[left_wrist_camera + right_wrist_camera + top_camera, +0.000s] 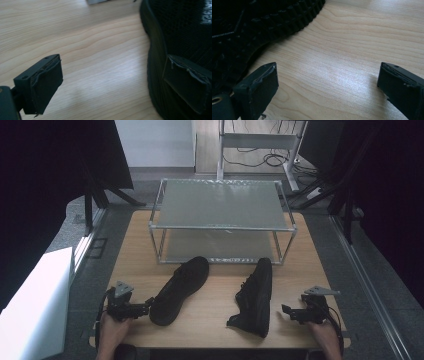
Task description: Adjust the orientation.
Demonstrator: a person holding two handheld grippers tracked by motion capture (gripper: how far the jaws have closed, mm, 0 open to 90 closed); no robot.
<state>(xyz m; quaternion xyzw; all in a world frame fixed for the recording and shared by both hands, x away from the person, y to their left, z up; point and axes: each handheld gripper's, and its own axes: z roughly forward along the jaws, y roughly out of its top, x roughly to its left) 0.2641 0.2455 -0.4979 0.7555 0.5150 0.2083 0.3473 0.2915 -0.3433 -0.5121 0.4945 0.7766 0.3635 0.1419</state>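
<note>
Jaws wide apart on both grippers, nothing held. Left gripper (148,305) at near-left table (210,317) edge, one jaw just against heel side of left shoe (179,290) (upright, toe angled toward rack). Right gripper (285,310) near right shoe (256,296), which lies tipped on side, studded sole (249,27) facing gripper; bare wood between jaws. Two-tier metal rack (222,226) stands behind shoes, both shelves vacant. Step, by my reading: approach before grasp. Next move calls for closing jaws over each shoe's heel rim, then lift toward rack.
</note>
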